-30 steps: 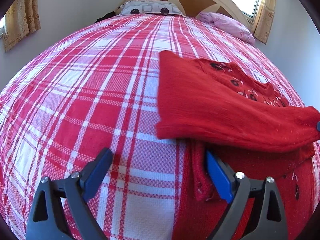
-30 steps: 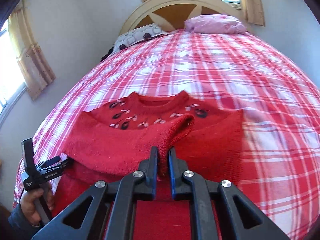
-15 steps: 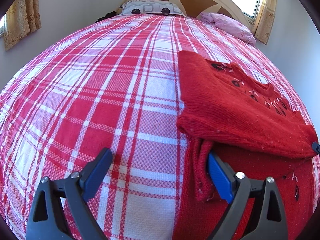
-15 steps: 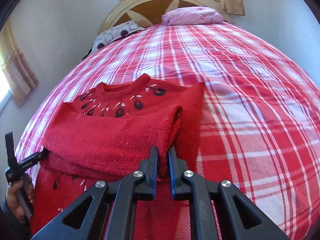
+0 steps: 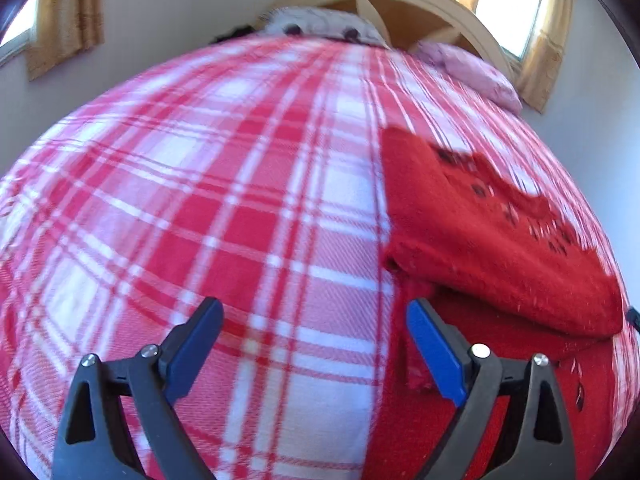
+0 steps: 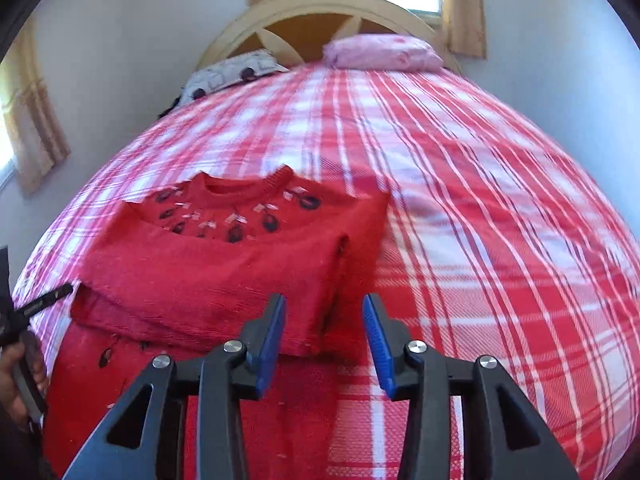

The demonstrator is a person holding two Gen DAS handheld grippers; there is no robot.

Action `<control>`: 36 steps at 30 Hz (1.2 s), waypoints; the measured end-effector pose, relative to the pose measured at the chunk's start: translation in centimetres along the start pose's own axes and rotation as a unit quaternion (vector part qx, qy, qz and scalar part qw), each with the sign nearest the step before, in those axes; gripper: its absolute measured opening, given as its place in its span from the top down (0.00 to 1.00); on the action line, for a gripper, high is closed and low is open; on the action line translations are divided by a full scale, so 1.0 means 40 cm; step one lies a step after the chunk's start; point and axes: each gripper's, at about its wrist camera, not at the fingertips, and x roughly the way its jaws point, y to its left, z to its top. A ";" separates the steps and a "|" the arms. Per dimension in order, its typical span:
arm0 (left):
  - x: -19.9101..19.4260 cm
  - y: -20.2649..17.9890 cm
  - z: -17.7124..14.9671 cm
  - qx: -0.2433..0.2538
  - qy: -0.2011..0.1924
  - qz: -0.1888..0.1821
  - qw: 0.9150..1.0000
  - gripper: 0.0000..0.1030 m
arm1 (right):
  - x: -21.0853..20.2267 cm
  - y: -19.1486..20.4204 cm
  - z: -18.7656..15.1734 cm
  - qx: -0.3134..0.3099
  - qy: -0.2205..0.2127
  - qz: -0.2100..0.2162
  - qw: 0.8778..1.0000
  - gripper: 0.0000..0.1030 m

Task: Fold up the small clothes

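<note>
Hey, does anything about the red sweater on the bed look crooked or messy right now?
Slightly. The sleeve folded across the red sweater lies slanted, its cuff overhanging the sweater's side edge. No damage shows.

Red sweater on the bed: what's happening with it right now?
A person with a gripper in each hand is folding a red sweater on a plaid bedspread. The right gripper has just been opening, with the folded-over sleeve lying loose ahead of its pads. The left gripper is open at the sweater's other edge, gripping nothing.
</note>
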 end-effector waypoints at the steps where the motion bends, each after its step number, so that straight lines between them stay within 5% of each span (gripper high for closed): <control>1: -0.013 0.001 0.009 0.000 -0.012 0.004 1.000 0.08 | -0.007 0.015 0.005 -0.010 -0.007 0.007 1.000 0.60; 6: -0.052 -0.032 0.089 0.018 -0.044 -0.009 0.999 0.08 | 0.021 0.087 0.028 -0.049 -0.011 0.042 0.998 0.60; 9: -0.021 -0.102 0.116 0.074 -0.041 0.001 0.996 0.07 | 0.078 0.107 0.034 -0.044 0.014 0.079 0.996 0.60; 14: 0.104 -0.127 0.094 0.119 0.020 0.051 0.991 0.04 | 0.189 0.075 0.008 -0.026 0.091 0.029 0.995 0.59; 20: 0.099 -0.059 0.088 0.064 0.027 0.002 0.998 0.00 | 0.165 0.057 0.005 -0.020 0.067 0.038 0.997 0.59; 25: 0.005 -0.054 0.052 0.064 -0.004 0.001 0.998 0.00 | 0.079 0.085 -0.006 -0.044 0.023 0.031 0.998 0.52; 31: 0.036 -0.069 -0.006 0.097 0.019 0.018 0.995 0.00 | 0.134 0.073 -0.057 -0.049 0.050 0.018 0.997 0.51; 36: 0.048 -0.045 -0.001 0.074 0.033 0.005 0.997 0.00 | 0.110 0.085 -0.050 -0.041 0.049 0.012 0.998 0.51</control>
